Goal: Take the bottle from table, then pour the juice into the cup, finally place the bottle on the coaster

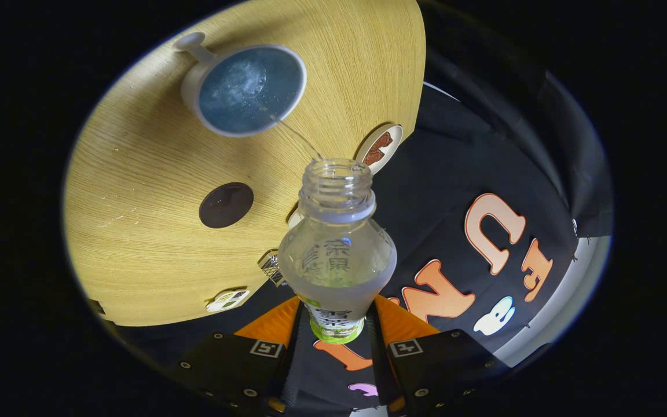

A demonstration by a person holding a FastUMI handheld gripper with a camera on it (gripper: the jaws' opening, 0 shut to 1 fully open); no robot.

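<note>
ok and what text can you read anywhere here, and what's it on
Bottle, clamped between the fingers of the gripper: raised characters and a printed label, too blurred to read.
Square tags on the gripper: patterns, not words.
Sticker at the table edge: too small to read.
Cup: none.

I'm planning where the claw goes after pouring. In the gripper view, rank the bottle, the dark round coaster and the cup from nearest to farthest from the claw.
1. Bottle: clamped between the fingers of the claw, tipped and pouring.
2. Dark round coaster: on the wooden table, beyond the fingers, left of the bottle's neck.
3. Cup: farthest, past the coaster, catching the stream.
</note>
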